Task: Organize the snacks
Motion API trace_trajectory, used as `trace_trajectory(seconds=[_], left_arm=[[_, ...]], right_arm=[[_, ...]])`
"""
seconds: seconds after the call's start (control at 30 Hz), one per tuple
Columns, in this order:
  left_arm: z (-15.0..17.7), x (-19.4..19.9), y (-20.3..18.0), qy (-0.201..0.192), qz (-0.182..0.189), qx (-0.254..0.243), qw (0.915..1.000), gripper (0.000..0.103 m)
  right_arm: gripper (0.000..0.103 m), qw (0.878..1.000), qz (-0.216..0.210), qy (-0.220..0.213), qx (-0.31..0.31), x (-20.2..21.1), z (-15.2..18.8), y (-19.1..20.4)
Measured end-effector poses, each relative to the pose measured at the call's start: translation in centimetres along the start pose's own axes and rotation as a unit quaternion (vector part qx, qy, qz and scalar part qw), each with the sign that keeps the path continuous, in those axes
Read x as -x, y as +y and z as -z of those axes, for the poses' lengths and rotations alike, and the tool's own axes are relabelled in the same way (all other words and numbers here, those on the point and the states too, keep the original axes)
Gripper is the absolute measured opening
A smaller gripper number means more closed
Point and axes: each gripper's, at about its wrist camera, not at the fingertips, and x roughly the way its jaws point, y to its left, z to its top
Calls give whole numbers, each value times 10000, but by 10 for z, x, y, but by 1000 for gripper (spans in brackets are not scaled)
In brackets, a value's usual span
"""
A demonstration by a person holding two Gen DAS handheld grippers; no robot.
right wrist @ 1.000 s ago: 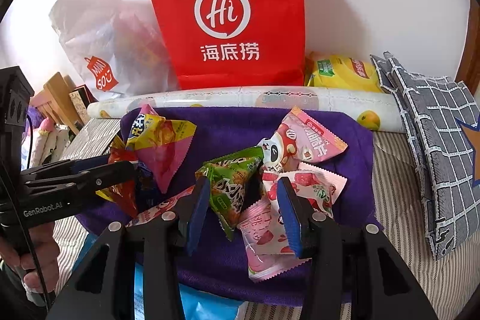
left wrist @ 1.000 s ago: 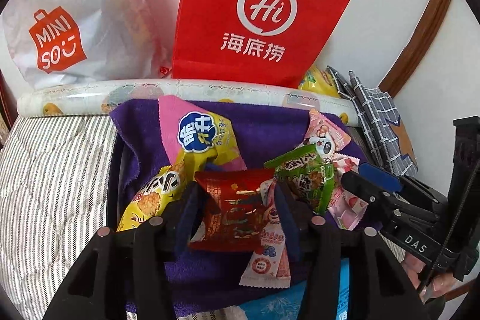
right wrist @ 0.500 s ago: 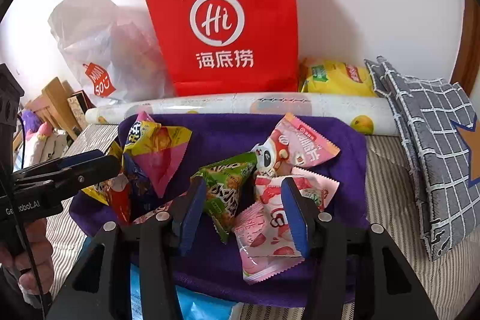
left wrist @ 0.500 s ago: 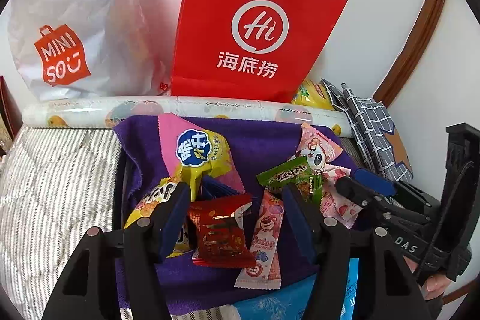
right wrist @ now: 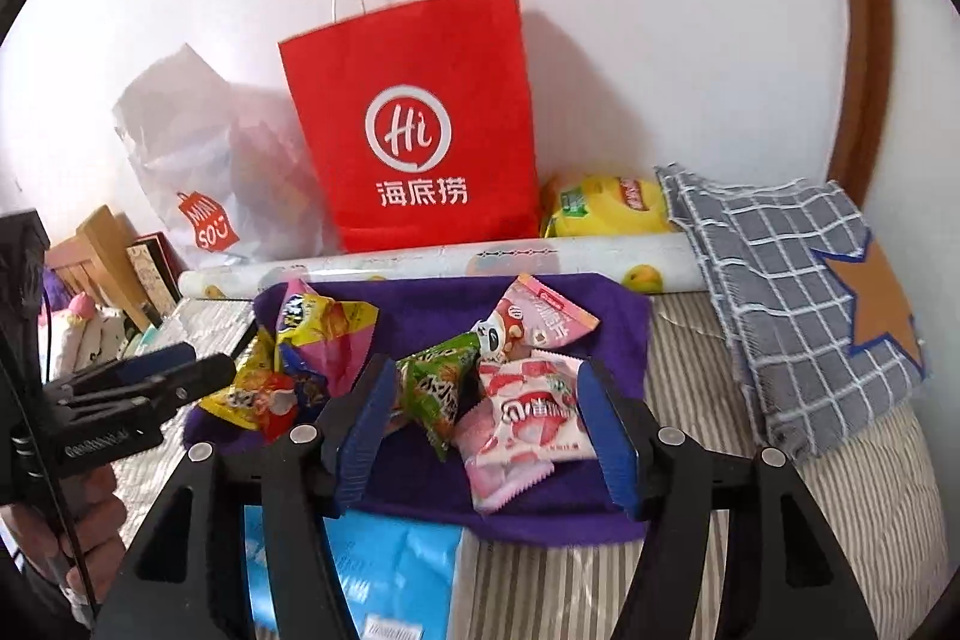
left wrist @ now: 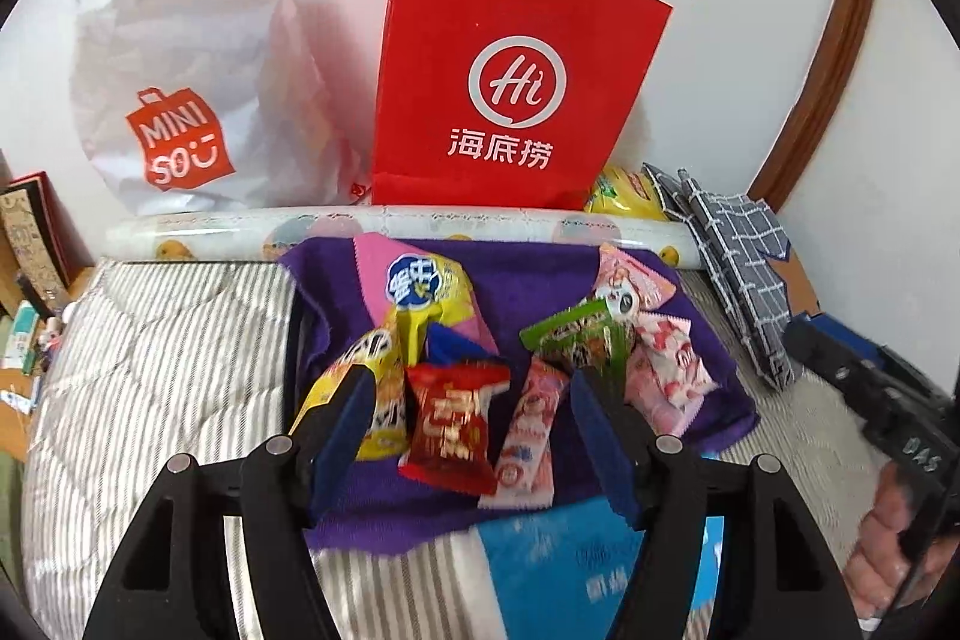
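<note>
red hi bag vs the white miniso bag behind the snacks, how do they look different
The red Hi bag is stiff paper, standing upright with white cord handles; the white Miniso bag is soft, crumpled, semi-transparent plastic with no handle visible. The red one bears a white logo, the white one an orange logo. Both stand against the wall.

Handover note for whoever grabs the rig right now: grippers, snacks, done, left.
Left gripper: open, holding nothing, fingers either side of the red snack packet.
Right gripper: open, holding nothing, fingers around the green packet and the pink-and-white packet.
All snacks in view lie loose on the purple towel, including the yellow-and-pink bag.
The red paper bag stands upright against the wall behind the towel.
Done: nothing visibly sorted.
Left: likely every packet; where they go is not shown.
</note>
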Motion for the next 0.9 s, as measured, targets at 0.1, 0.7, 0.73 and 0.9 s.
trace_trajectory(seconds=[0.1, 0.7, 0.73, 0.9], left_arm=[[10, 17, -4, -38, -99, -26, 9999, 68], [80, 136, -32, -449, -439, -233, 9978, 87], [83, 140, -34, -470, -452, -236, 9976, 88], [100, 165, -46, -575, -429, -255, 9971, 89]], right_arm=[[68, 10000, 85, 15, 38, 20, 6, 8], [81, 9996, 106, -271, 34, 140, 55, 43], [81, 9996, 105, -275, 11, 145, 59, 43], [91, 9986, 381, -368, -33, 175, 83, 39]])
